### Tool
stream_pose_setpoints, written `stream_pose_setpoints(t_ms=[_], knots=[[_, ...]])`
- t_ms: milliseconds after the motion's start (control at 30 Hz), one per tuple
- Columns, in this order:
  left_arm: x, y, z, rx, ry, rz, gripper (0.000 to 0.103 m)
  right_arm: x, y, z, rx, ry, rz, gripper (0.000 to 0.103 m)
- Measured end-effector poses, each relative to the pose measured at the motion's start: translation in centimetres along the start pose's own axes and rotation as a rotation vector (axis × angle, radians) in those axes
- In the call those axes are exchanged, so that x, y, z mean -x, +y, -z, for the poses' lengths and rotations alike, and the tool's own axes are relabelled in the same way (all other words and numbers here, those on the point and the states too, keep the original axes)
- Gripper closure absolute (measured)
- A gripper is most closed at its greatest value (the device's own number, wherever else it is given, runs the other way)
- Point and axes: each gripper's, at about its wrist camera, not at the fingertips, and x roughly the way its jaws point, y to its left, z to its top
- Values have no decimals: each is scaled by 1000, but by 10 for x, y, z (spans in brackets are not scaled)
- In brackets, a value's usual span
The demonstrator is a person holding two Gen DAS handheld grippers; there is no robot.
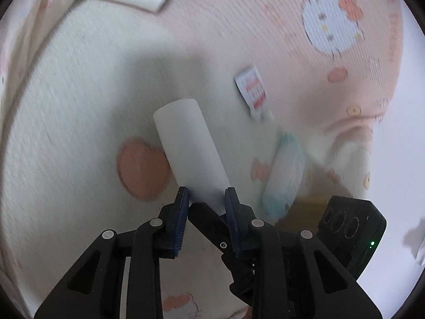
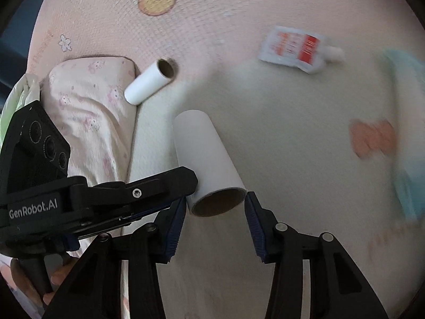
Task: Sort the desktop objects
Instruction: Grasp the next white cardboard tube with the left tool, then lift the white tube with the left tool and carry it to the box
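— Holding what?
— My left gripper (image 1: 206, 195) and my right gripper (image 2: 215, 204) both clamp one white tube (image 2: 207, 159).
— Surface?
— Cream-and-pink cartoon cloth (image 2: 279, 138) lies under it; a pillow (image 2: 90, 111) lies left of my right gripper.

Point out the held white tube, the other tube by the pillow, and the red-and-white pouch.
held white tube (image 2: 204, 156), right wrist view, middle of its side.
other tube (image 2: 147, 86), right wrist view, its white side.
red-and-white pouch (image 2: 294, 49), right wrist view, printed face.

Soft, even daylight is filling both fisheye views, a broad grey shadow is spreading over the cream blanket (image 1: 66, 133), motion blur is smearing the sachet (image 2: 297, 50) and blue packet (image 1: 285, 175), and the edges are bending into dark corners.
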Motion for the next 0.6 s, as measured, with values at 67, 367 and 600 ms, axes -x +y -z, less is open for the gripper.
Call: stream_pose_setpoints(t_ms=[67, 367, 600], knots=[[-3, -6, 16, -2, 12, -4, 72, 9, -9, 14, -24, -7, 13, 60], [-16, -29, 76, -31, 53, -20, 72, 47, -37, 72, -111, -29, 50, 60], [-25, -31, 106, -26, 107, -11, 72, 71, -51, 112, -124, -2, 72, 60]])
